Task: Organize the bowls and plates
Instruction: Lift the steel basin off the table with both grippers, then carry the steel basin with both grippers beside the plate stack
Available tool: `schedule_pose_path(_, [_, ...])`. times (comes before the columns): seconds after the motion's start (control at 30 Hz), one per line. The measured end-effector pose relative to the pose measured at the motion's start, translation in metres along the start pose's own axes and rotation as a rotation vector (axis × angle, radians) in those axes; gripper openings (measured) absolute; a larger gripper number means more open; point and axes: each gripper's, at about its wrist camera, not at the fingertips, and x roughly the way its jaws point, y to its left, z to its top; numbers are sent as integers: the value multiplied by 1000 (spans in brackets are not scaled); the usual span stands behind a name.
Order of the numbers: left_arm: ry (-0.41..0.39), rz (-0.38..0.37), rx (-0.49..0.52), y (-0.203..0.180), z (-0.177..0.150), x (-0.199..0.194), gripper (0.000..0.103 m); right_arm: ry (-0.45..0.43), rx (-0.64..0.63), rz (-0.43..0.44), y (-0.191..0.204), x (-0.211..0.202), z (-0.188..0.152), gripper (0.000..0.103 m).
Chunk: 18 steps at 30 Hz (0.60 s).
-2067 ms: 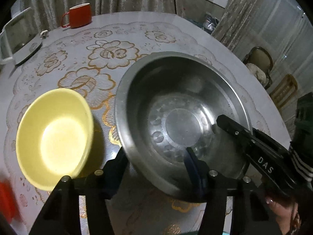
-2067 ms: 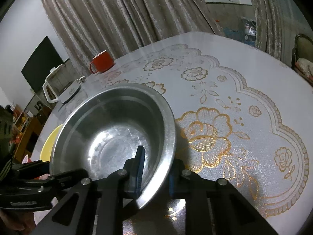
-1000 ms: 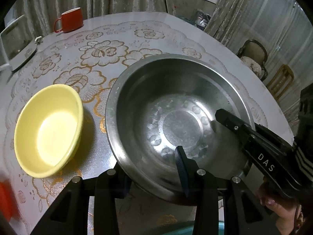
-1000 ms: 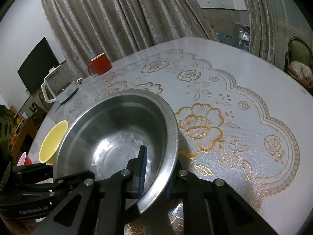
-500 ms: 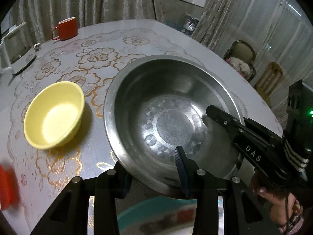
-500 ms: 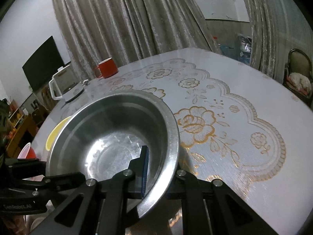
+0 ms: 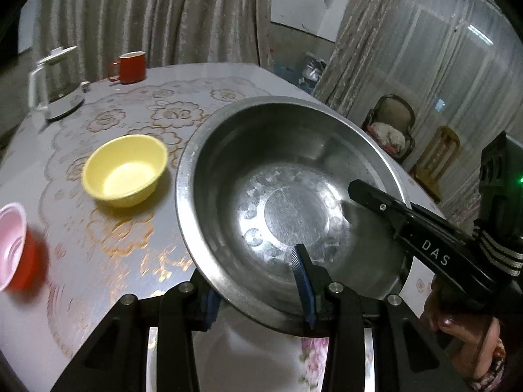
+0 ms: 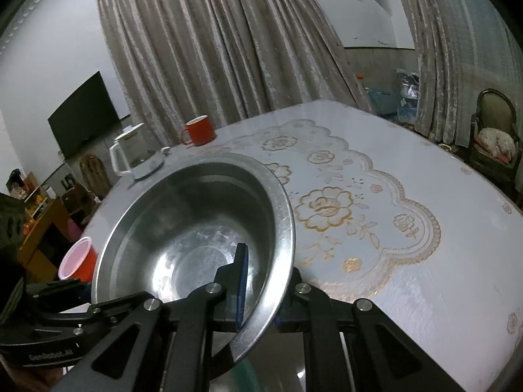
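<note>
Both hand-held grippers clamp steel bowl [image 7: 287,192] rim, w/ bowl aloft.

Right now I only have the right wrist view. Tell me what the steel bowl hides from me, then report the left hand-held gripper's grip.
Observer: A yellow bowl sits upright on the table, left of the steel bowl and apart from it.
Operator: Now the grip.
Observer: The left hand-held gripper pinches the steel bowl's near rim, one finger inside, one outside.
Operator: Check underneath.
Observer: A flowered plate shows below that rim.
</note>
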Motion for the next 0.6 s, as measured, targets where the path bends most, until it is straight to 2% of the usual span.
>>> schedule_pose_path(0.33, [-61, 37, -63, 33, -42, -63, 40, 7, -56, 75, 57, -25, -17, 12])
schedule_pose_path(0.6, [-82, 89, -131, 63, -81, -103, 40, 49, -112, 159, 107, -29, -36, 12])
